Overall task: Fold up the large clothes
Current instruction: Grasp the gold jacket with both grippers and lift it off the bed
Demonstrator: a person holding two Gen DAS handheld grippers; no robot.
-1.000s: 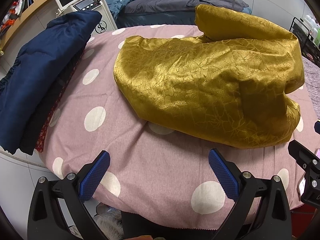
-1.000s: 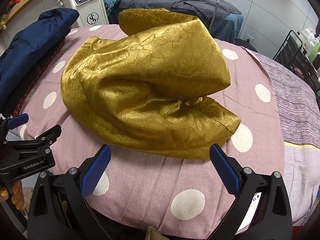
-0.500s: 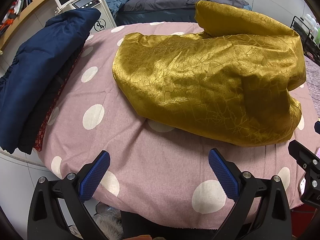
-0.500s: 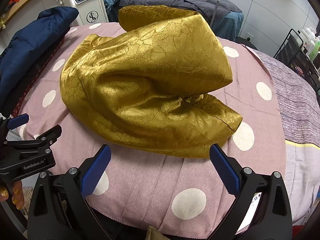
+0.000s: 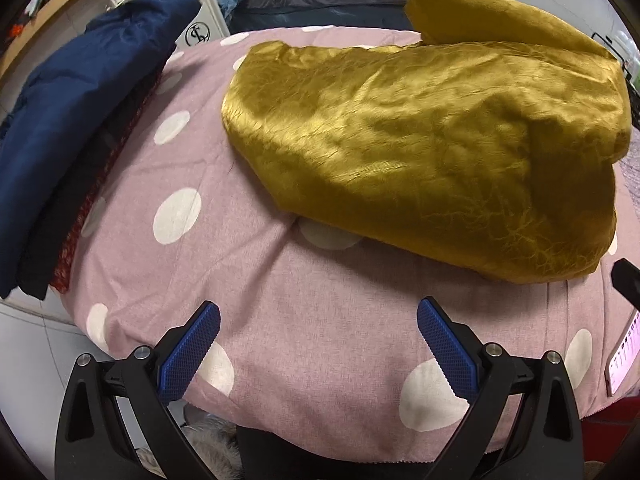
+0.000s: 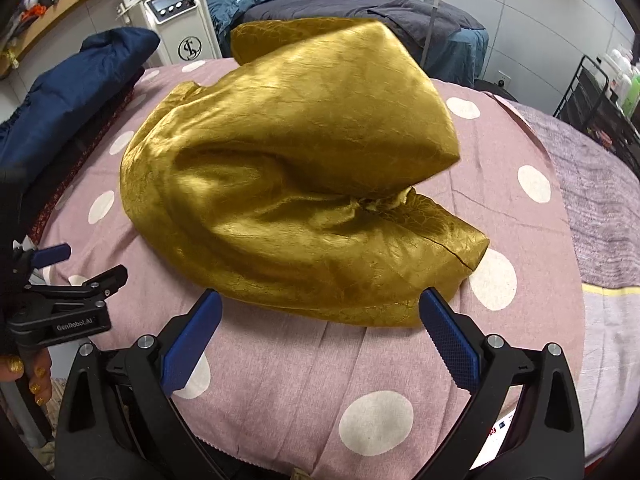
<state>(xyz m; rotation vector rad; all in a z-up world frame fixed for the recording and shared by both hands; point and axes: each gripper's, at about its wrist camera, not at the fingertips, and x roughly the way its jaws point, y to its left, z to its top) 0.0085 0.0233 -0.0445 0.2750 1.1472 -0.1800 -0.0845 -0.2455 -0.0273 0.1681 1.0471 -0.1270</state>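
Note:
A large shiny gold garment lies bunched and loosely folded over itself on a pink polka-dot bedcover. It also shows in the right wrist view, with a puffed upper flap and a gathered knot at its right side. My left gripper is open and empty, hovering near the front edge, short of the garment. My right gripper is open and empty, its fingertips just at the garment's near hem. The left gripper also shows at the left of the right wrist view.
A stack of folded dark blue clothes lies along the left side of the bed. A white machine with a screen and another bed with blue bedding stand behind. A black wire rack is at the right.
Both grippers have moved forward and closer to the gold garment. The garment's upper flap has settled slightly. Both grippers stay open.

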